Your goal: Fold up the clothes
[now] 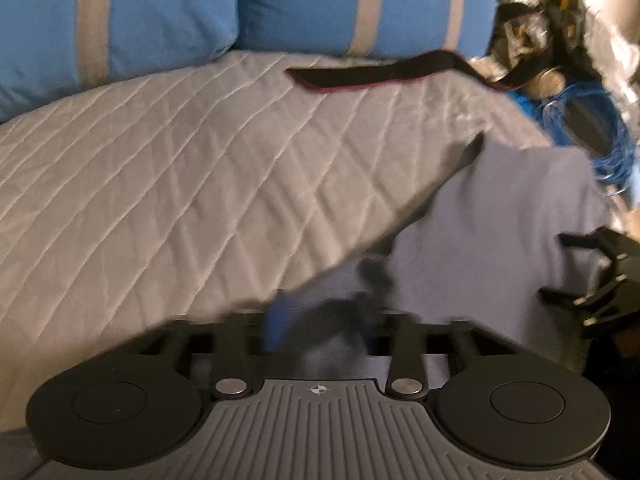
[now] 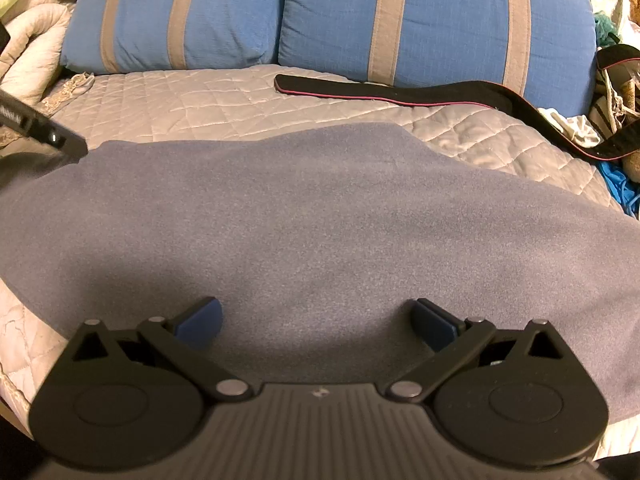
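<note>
The left hand-held gripper (image 1: 320, 320) is clamped on a bunched edge of the cloth (image 2: 320, 208), a grey-blue garment spread on the bed (image 1: 160, 180). To fold well, I would carry that edge low and straight across, keeping the fabric taut, and land it square on the far side before letting go. The right hand-held gripper (image 2: 318, 322) hangs just above the cloth with jaws wide, holding nothing; it could pin the crease. Beyond lie a black strap (image 2: 380, 90) and blue pillows (image 2: 400, 20).
</note>
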A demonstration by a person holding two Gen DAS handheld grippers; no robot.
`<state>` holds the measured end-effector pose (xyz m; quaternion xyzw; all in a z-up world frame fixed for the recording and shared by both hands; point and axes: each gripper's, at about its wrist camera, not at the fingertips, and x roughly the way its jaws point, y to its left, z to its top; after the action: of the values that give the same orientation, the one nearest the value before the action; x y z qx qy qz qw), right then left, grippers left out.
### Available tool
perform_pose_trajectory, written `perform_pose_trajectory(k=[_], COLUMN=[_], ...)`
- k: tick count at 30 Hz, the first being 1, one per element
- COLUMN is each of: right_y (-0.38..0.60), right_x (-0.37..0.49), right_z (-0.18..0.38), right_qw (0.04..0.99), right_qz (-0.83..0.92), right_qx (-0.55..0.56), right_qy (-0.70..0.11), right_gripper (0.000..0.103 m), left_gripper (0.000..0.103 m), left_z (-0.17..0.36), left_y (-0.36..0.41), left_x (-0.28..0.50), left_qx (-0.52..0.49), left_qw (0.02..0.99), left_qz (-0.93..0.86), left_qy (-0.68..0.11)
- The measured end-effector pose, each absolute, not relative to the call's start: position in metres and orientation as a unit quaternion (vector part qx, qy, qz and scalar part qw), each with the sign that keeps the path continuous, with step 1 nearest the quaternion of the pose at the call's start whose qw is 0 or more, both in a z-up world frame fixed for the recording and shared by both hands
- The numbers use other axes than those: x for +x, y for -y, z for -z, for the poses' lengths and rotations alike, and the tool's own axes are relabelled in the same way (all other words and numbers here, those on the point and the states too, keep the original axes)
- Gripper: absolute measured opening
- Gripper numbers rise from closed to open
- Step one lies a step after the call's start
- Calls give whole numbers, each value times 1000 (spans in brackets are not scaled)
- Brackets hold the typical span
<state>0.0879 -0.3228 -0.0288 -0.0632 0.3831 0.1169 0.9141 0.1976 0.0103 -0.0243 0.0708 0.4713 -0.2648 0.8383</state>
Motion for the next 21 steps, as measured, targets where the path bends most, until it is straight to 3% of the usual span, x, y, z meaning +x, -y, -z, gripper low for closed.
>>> perform_pose_trajectory(k=[11,15,16,18,19,21], right_y=[321,321,320,319,319,319], right_x=[89,89,89,89,89,89], right_z=[29,28,28,28,28,27], right_qw=[913,913,913,913,914,913], right_qz=[-114,-111,-110,-107,-106,-104], right_qx=[-61,-60,-60,-59,-59,-58], right_qy=[-387,-388,-388,-388,-388,-389], right_gripper=[103,103,103,103,103,103], left_gripper=[1,2,6,22,37,44], left_z=[15,10,8,-2,-7,-16], left_y=[-32,-59,-65,-80,-88,-104], left_x=[187,186,184,173,166,150], left_qx=[80,25,15,-23,-42,-77], left_qw=[857,873,879,897,906,922], left_qz=[195,156,143,117,105,84], left_qy=[-471,-461,-454,-426,-409,-371])
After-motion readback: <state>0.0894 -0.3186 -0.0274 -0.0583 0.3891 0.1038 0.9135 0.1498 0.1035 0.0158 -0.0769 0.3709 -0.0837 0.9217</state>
